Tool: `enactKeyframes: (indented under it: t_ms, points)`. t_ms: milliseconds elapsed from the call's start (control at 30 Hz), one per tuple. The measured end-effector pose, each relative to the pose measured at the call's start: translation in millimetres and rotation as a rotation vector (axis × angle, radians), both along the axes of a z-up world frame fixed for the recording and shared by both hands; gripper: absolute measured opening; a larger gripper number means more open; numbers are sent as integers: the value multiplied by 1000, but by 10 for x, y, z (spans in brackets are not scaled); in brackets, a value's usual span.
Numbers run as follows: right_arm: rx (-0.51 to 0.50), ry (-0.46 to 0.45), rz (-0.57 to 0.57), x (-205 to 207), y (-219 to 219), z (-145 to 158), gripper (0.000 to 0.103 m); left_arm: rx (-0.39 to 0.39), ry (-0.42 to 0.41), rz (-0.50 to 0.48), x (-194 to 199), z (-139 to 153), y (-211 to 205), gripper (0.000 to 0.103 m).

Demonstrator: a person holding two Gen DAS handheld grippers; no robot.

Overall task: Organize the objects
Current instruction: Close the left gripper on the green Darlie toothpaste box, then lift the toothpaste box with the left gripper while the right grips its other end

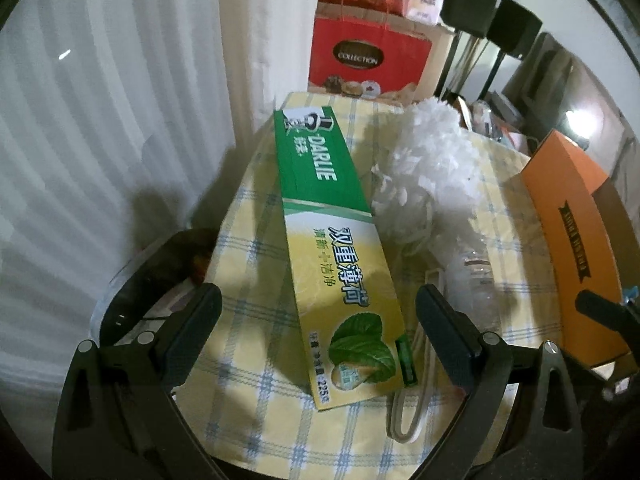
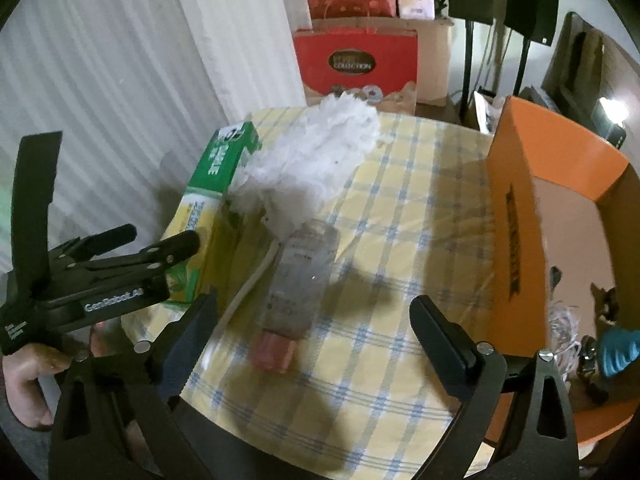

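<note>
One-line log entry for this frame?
left gripper: open over toothpaste box | right gripper: open over bottle | orange box: open

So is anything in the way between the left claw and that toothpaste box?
Nothing visible. The left gripper is open, with the near end of the toothpaste box already lying between its fingers on the tablecloth. The white duster lies beside the box, touching its right edge, not in front.

Toothpaste box [image 2: 216,184] left, duster [image 2: 308,152] and bottle [image 2: 300,276] middle, open box [image 2: 560,216] right.
</note>
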State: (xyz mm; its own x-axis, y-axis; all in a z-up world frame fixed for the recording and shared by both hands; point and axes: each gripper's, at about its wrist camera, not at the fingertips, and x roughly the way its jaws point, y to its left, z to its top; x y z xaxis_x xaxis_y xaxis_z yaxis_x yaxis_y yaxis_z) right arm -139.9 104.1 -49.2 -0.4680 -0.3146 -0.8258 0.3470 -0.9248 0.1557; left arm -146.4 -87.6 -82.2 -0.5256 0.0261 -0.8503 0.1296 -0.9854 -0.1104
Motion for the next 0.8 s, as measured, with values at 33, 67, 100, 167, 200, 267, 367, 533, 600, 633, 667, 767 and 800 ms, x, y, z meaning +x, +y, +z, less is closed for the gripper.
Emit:
enactKeyframes:
  t_ms: [33, 67, 100, 167, 200, 267, 367, 533, 600, 633, 667, 767, 800]
  points:
    - [1, -5, 3, -6, -15, -26, 97, 5, -6, -1, -11, -24, 4, 97]
    - [1, -7, 3, -2, -23, -43, 97, 10, -11, -2, -23, -44, 9, 97]
    - [0, -9, 4, -3, -31, -54, 97, 14, -17, -3, -40, -70, 15, 96]
    - [1, -12, 4, -12, -41, -73, 96, 20, -26, -9, -59, -110, 32, 93]
    - [1, -13, 4, -9, -45, -83, 96, 21, -35, -11, -74, -141, 38, 91]
    - [-2, -17, 4, -6, -47, -95, 95, 23, -50, -11, -99, -194, 38, 80]
    - [0, -29, 8, -9, -66, -135, 92, 39, -64, -14, -127, -258, 34, 73]
    - [-12, -34, -1, -52, -82, -138, 91, 80, -61, -18, -113, -310, -24, 60]
    - [-27, -34, -4, -78, -88, -114, 91, 87, -53, -17, -89, -308, -57, 58]
    - [-38, -35, -3, -94, -92, -93, 91, 95, -45, -11, -69, -302, -91, 56]
    - [-47, -36, -1, -111, -99, -80, 91, 101, -37, -3, -48, -295, -128, 55]
    - [-74, -42, 6, -166, -150, -33, 91, 125, -28, 11, -11, -287, -216, 54]
    - [-83, -45, 11, -177, -173, -19, 91, 137, -26, 16, 17, -286, -251, 54]
